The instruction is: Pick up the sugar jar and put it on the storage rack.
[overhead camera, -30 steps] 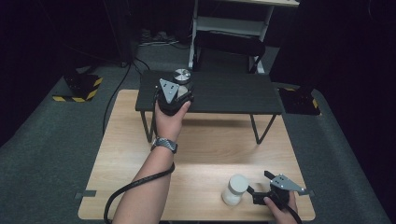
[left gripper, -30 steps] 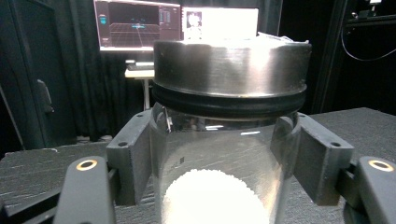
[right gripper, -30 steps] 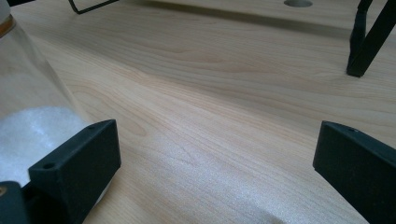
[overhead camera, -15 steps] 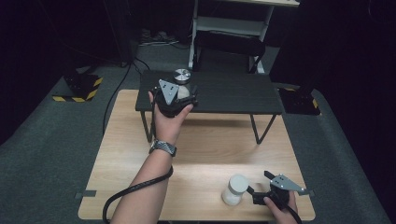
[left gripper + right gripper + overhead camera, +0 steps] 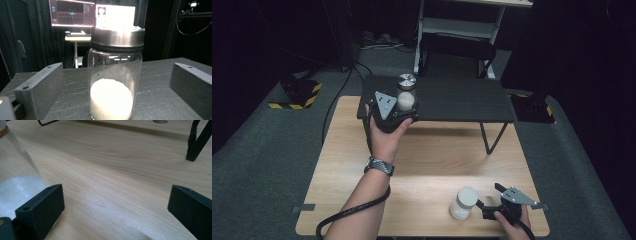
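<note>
Pale wood makes up the large desk (image 5: 422, 165), which spreads across the lower middle of the high view. On its far half, in the centre of that frame, stands a low black raised shelf (image 5: 462, 102) on thin black legs.

At the left front corner of that shelf the left tool (image 5: 404, 111) sits level in the person's left hand (image 5: 384, 137). Its jaws have just been opening and now stand wide apart. Between them, touching neither, a clear glass jar with a brushed-metal lid and a black seal ring (image 5: 115, 75) stands upright on the shelf, roughly a third full of white granules. In the left gripper view the jar fills the centre, with a jaw well clear of it at either side.

At the lower right of the high view the right tool (image 5: 484, 205) rests low over the desk, its jaws spread with bare wood between them. Just to its left stands a smaller clear jar with a white lid (image 5: 463, 202), also holding white granules. In the right gripper view this jar sits at the left edge, right beside the outer face of the left-hand jaw; whether they touch I cannot quite tell.
</note>
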Tool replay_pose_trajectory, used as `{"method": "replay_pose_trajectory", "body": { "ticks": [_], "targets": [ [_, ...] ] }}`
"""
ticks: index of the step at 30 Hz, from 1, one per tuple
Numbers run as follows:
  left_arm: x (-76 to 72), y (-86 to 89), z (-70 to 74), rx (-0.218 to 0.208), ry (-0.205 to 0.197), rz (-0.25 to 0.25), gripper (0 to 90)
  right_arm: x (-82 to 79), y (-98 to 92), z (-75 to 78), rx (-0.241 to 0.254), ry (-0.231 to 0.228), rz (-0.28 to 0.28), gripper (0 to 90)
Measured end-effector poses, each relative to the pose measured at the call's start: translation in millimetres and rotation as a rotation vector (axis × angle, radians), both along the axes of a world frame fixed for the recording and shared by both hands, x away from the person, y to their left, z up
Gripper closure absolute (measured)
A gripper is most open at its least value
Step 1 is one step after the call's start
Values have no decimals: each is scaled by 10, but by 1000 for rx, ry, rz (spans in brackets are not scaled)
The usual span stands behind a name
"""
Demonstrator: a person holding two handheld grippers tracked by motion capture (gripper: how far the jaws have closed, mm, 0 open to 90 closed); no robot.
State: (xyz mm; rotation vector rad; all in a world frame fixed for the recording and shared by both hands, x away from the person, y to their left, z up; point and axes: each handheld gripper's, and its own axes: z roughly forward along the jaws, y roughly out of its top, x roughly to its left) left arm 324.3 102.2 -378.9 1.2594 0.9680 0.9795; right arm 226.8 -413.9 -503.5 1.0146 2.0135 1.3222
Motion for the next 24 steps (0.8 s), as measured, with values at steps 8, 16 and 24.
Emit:
{"method": "replay_pose_trajectory", "body": {
  "ticks": [8, 16, 24],
  "targets": [
    [-143, 66, -99, 10, -26, -22, 6, -5, 9, 2, -7, -2, 1, 2],
    [-256, 116, -154, 25, -20, -38, 6, -5, 13, 4, -10, -3, 1, 2],
    [-375, 156, -233, 28, -26, -59, 6, -5, 16, 5, -12, -3, 1, 2]
  ]
}}
